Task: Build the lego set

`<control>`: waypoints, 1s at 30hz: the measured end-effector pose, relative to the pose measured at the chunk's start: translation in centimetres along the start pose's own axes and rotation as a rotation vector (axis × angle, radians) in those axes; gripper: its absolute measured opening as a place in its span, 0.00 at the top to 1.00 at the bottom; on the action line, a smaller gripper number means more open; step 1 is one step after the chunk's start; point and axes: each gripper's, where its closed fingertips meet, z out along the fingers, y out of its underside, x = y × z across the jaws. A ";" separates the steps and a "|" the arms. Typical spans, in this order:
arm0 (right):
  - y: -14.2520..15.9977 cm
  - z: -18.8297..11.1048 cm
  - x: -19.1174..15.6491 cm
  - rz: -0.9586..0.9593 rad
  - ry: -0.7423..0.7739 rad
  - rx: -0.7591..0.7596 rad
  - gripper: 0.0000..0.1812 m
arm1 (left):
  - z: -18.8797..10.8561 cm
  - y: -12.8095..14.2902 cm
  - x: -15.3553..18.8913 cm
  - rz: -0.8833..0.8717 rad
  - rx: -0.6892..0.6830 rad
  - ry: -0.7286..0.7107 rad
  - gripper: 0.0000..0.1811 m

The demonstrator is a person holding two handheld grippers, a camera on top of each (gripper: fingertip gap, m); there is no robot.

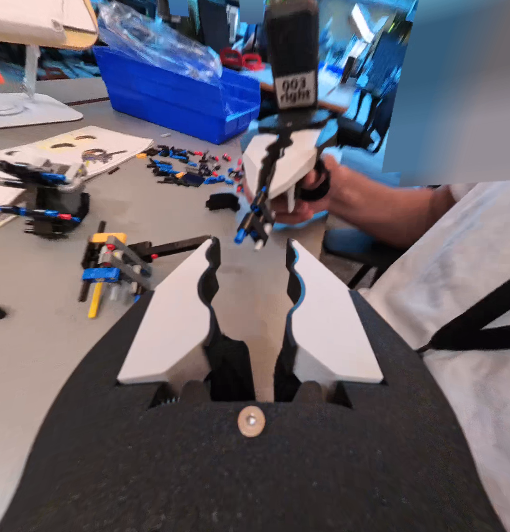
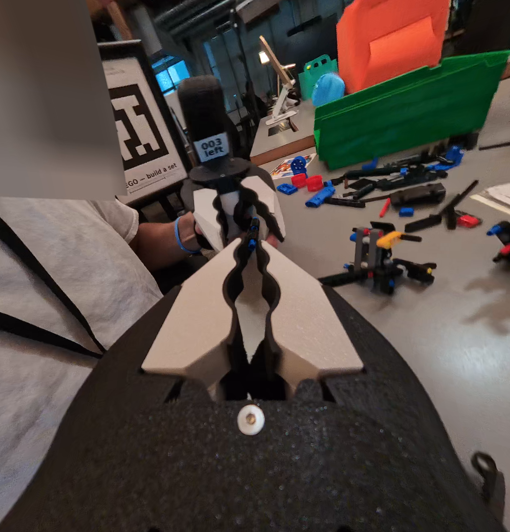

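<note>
Between right gripper (image 2: 249, 244) fingers, lego piece (image 2: 252, 233), clamped

Blue bin (image 1: 173, 86) holding clear plastic bag (image 1: 158, 43); green bin (image 2: 406, 115), orange bag (image 2: 392, 40) behind.

1. Bin (image 1: 173, 92): blue, at the table's (image 1: 150, 213) far edge; table grey.
2. Second bin (image 2: 403, 115): green.
3. Loose pieces (image 1: 187, 169): black, blue, red.
4. Sub-assembly (image 1: 112, 264): grey, yellow, blue, black.
5. Left gripper (image 1: 252, 244): white fingers (image 1: 179, 311), black pads.
</note>
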 end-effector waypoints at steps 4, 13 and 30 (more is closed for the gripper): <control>-0.8 1.5 -0.5 -0.053 -0.030 -0.006 0.98 | 0.0 -0.8 0.9 -0.112 0.059 0.093 0.86; 0.1 2.7 -0.7 -0.077 -0.044 -0.081 0.98 | -1.0 -0.4 0.3 -0.128 0.062 0.047 0.96; 1.5 -0.4 7.3 0.003 -0.033 -0.488 0.73 | -4.4 -1.1 -5.4 -0.487 0.238 -0.100 0.97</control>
